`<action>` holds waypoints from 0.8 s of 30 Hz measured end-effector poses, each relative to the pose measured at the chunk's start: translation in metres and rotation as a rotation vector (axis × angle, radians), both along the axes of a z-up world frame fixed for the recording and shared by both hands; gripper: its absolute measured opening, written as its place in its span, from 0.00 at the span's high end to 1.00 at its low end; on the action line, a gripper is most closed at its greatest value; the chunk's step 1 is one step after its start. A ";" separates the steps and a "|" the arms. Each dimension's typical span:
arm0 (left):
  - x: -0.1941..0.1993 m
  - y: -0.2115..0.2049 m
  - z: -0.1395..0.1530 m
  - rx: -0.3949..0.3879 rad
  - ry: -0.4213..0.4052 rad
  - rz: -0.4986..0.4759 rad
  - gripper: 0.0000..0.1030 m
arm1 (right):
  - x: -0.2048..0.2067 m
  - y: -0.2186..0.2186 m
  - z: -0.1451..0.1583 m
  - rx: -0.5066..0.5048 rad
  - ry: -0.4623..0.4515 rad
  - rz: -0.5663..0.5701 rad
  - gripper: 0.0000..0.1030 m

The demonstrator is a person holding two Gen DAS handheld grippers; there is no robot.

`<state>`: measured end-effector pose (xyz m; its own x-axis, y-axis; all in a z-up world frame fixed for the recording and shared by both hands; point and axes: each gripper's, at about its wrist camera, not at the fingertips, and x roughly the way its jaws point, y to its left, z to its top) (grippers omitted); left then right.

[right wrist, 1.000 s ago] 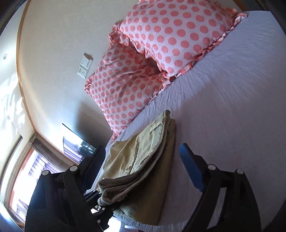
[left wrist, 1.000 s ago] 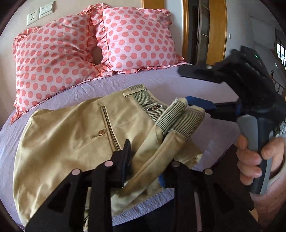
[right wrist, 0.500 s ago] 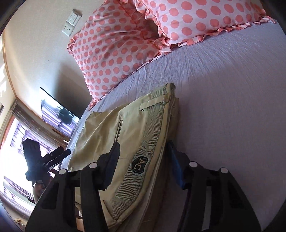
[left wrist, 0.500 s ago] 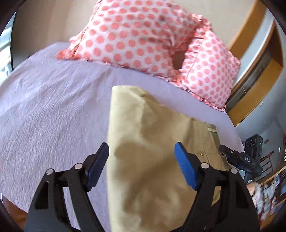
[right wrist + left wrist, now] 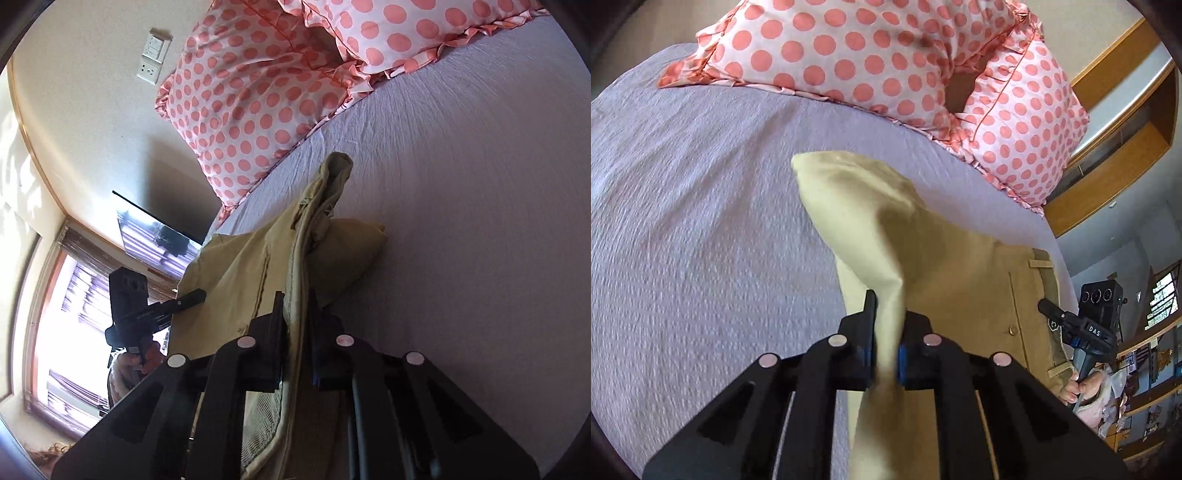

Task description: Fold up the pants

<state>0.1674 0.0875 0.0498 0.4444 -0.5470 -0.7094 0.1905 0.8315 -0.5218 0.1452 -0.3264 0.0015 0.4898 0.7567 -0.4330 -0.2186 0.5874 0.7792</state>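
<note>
The pants (image 5: pixel 871 229) are tan and sit in the middle of the frame in the left wrist view, on a purple bed (image 5: pixel 701 229). The left gripper (image 5: pixel 886 354), at the bottom middle, is pinched tight on a fold of the pants and lifts it off the bed. Two pink spotted pillows (image 5: pixel 871 55) are along the top. At the lower right, the other gripper shows small, at the waist end of the pants.

In the right wrist view, a window (image 5: pixel 74 314) glows at the lower left. The right gripper (image 5: pixel 297 350), at the bottom middle, is squeezed on the striped waistband (image 5: pixel 295 280) of the pants.
</note>
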 end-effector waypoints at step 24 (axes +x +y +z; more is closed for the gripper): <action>0.022 -0.033 0.042 0.092 -0.275 0.097 0.48 | 0.041 0.000 0.051 -0.195 -0.110 -0.117 0.32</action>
<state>0.1899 0.0542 0.0915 0.6737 -0.4317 -0.5997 0.2321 0.8942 -0.3829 0.1859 -0.3263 0.0528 0.6213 0.5993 -0.5047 -0.2175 0.7508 0.6237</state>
